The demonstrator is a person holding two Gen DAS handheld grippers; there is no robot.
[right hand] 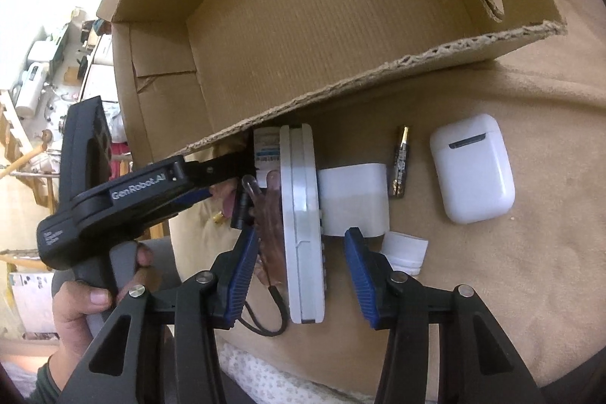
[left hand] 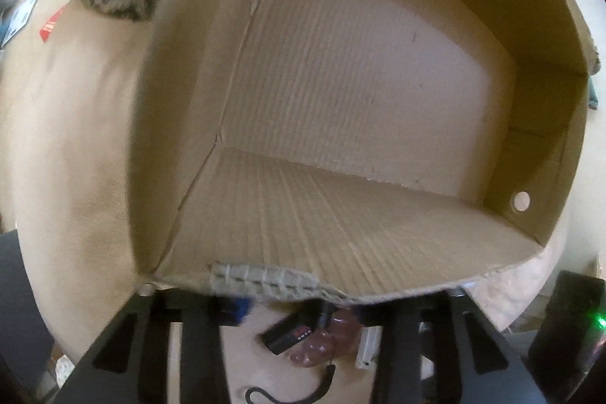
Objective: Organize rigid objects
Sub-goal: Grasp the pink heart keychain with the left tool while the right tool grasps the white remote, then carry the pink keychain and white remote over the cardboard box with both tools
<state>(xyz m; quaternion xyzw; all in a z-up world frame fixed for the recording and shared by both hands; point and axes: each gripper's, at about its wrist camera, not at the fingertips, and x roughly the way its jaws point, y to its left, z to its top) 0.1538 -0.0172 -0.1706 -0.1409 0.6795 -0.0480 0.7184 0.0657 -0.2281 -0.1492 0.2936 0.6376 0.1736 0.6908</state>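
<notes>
Clearly the step in hand is to pick up the flat white plastic slab-shaped device [right hand: 303, 233], which stands on its long edge on the beige cloth surface [right hand: 492, 290] just in front of the large open brown cardboard box [right hand: 303, 6]. The right tongs [right hand: 301, 237] are spread wide with a blue pad on each side of the slab, and they hold nothing yet. A translucent brownish item [right hand: 270, 233] and a black cord [right hand: 265, 324] sit between the left-hand pad and the slab, so closing now would likely trap them as well. It is better to shift slightly right and go deeper first, so that both pads meet the slab's broad faces squarely.

The left tongs [left hand: 299, 320] appear open and empty, with their tips under the box's ragged near edge [left hand: 265, 283]. The box's interior looks bare, so the slab can go anywhere on its floor.

Lift the slab straight up to avoid disturbing the black-and-gold battery [right hand: 401, 163], the white rectangular block [right hand: 354, 199] and the white earbud case [right hand: 473, 169] beside it.
</notes>
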